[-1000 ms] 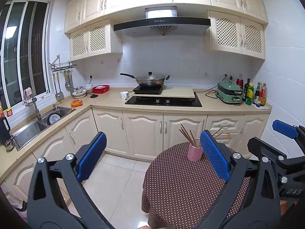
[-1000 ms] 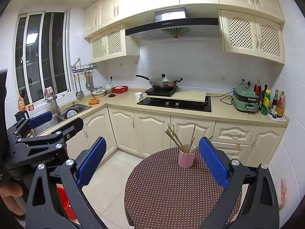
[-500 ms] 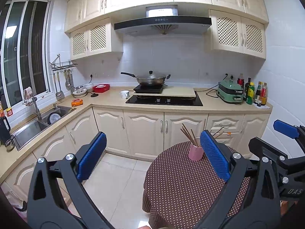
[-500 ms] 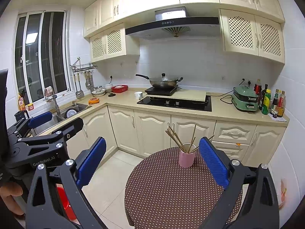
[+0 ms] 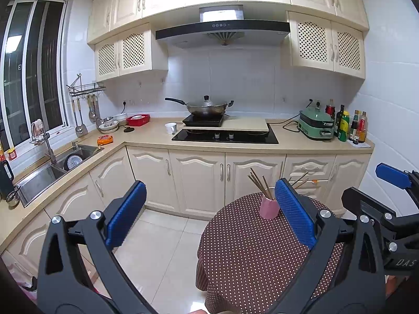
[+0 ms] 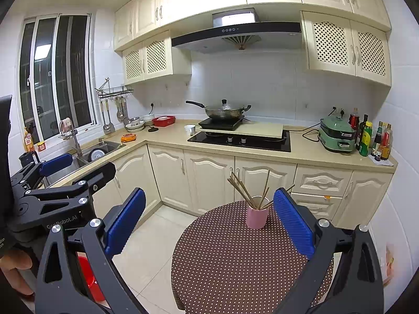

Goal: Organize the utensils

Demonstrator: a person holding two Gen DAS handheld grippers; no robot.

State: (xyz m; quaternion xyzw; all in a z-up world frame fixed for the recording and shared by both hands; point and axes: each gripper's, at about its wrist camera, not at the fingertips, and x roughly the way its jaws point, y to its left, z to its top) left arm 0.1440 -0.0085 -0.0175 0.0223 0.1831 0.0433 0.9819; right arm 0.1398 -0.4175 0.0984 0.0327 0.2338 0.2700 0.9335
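Little has shifted since a second ago: both views have crept slightly toward the round table with the brown white-dotted cloth [image 6: 235, 261], so the pink cylindrical cup [image 6: 257, 216] sits a touch lower and nearer in my right wrist view, and nothing on the table has been disturbed.

My right gripper [image 6: 209, 222] stands with its blue ribbed pads spread wide and nothing between them. My left gripper [image 5: 209, 219] is spread just as wide and equally empty; from the right camera I see it off to my left, over the pale tiled floor [image 6: 146, 256] and not the table.

The thin brown wooden chopsticks [image 6: 246, 189] stand in the pink cup at the far side of the table, splayed like a fan, most leaning left, one near upright, a couple tipping right. Their long axes run up and outward from the cup's mouth. The cup lies ahead of my right gripper, just inside its right-hand pad, so I judge that hand to be the nearer one. In the left view the cup [image 5: 269, 206] is partly hidden behind that gripper's right pad.

The sticks look smooth, slim and light, likely to slide or roll in a pinch; the cup looks matte and stable on the soft cloth.
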